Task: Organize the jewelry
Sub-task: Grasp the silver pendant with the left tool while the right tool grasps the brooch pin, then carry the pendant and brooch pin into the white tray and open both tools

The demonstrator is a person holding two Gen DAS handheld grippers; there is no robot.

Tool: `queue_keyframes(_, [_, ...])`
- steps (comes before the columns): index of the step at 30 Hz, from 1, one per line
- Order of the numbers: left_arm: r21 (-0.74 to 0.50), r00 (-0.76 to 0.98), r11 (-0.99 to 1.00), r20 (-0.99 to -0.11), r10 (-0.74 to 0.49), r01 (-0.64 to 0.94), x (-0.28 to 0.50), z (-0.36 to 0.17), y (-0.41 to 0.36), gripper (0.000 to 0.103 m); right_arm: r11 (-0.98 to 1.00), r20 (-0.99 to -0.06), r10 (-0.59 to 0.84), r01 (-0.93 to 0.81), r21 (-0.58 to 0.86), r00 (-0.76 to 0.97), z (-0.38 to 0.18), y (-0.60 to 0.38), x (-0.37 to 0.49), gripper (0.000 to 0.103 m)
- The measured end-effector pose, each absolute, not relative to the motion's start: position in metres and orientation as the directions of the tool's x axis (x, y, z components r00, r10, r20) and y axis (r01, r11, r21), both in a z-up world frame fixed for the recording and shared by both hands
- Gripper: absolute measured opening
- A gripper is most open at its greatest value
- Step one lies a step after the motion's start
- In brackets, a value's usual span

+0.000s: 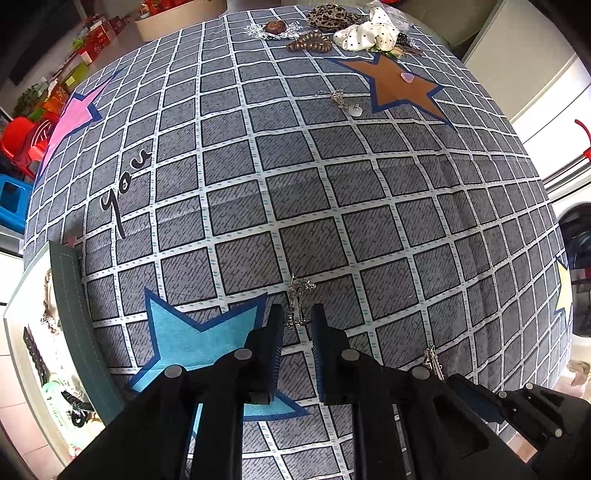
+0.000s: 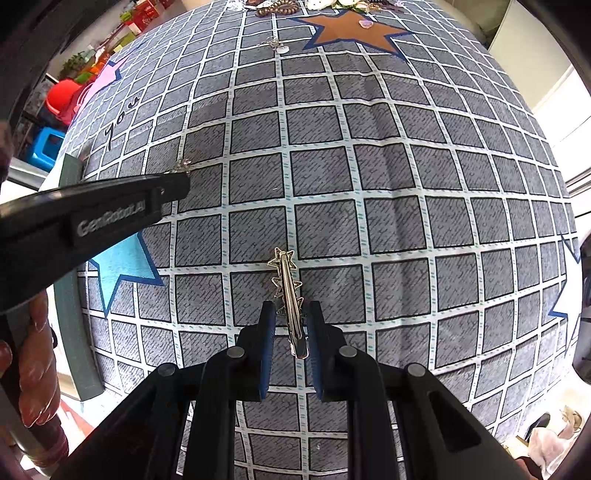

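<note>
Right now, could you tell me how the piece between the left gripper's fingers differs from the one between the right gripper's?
The silver chain piece is a tangled, crumpled clump; the gold star hair clip is a straight rigid bar. The chain is dull silver, the clip shiny gold. Both lie between the fingers of a gripper, left gripper and right gripper, over the grid tablecloth.

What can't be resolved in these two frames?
- Left wrist view: contents of the white tray with grey-green rim cut off by the left edge.
- Left wrist view: small silver chain piece between the left gripper fingers too small to identify.
- Right wrist view: far accessory pile cropped by the top edge.
</note>
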State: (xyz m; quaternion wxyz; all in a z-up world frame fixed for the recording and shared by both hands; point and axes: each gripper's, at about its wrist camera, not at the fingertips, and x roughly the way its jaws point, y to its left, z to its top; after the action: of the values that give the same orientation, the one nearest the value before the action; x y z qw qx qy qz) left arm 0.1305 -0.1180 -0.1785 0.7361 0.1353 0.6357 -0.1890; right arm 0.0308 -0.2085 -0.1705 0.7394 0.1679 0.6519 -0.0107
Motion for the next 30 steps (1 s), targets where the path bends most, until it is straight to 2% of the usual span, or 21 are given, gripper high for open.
queue_keyframes(10, [-0.069, 0.148, 0.914, -0.979, -0.139, 0.401, 0.115, -0.150, -0.088, 0.022, 0.925, -0.945, 0.283, 0.214, 0.314, 0.163, -0.156, -0.250, 0.039, 0.019])
queue_keyframes(16, [-0.086, 0.166, 0.931, -0.974, -0.153, 0.355, 0.104, -0.136, -0.053, 0.022, 0.927, -0.939, 0.300, 0.183, 0.328, 0.167, -0.139, -0.232, 0.023, 0.019])
queue_keyframes(30, [-0.117, 0.233, 0.970, -0.958, -0.167, 0.214, 0.074, -0.102, 0.015, 0.022, 0.941, -0.933, 0.318, 0.066, 0.333, 0.168, -0.116, -0.195, 0.046, 0.019])
